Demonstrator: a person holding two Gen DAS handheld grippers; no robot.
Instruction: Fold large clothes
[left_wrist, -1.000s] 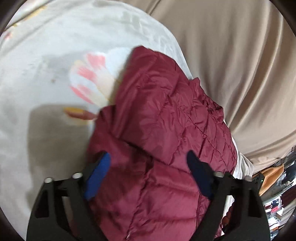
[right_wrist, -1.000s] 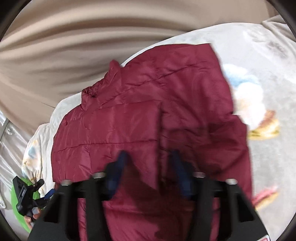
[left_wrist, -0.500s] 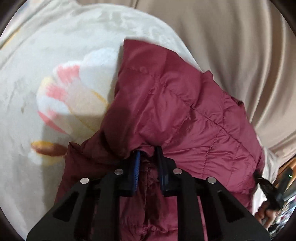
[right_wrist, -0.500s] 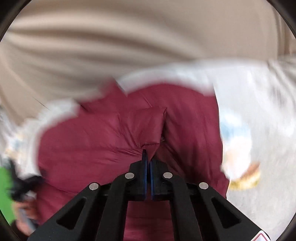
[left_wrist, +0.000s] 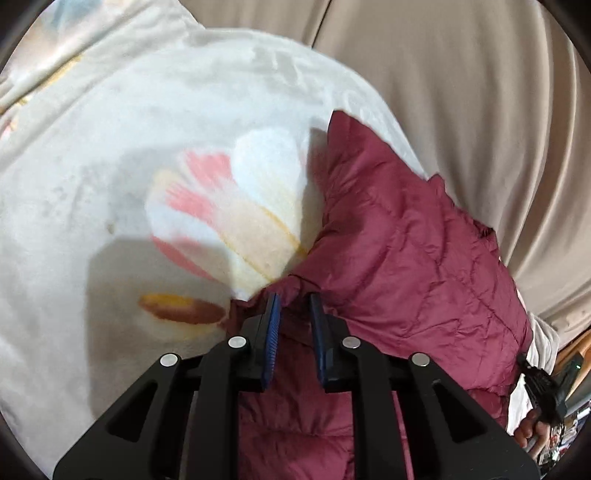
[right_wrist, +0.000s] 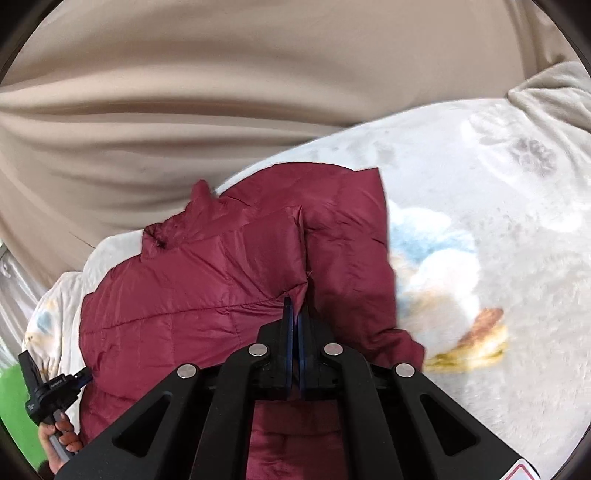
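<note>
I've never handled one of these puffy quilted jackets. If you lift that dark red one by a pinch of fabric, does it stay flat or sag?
The jacket would probably sag: it already creases and bunches where the left hand-held gripper pinches it. Its puffy quilting suggests it is light for its bulk. The shiny shell looks slick, so a thin pinch like the right hand-held gripper's might slip.

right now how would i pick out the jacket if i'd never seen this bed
Start from the pale fleece blanket with faded flower prints in front of the beige curtain. On its curtain-side edge lies the jacket, the one dark red quilted thing there, puffy and shiny against the matte, light fabrics.
</note>
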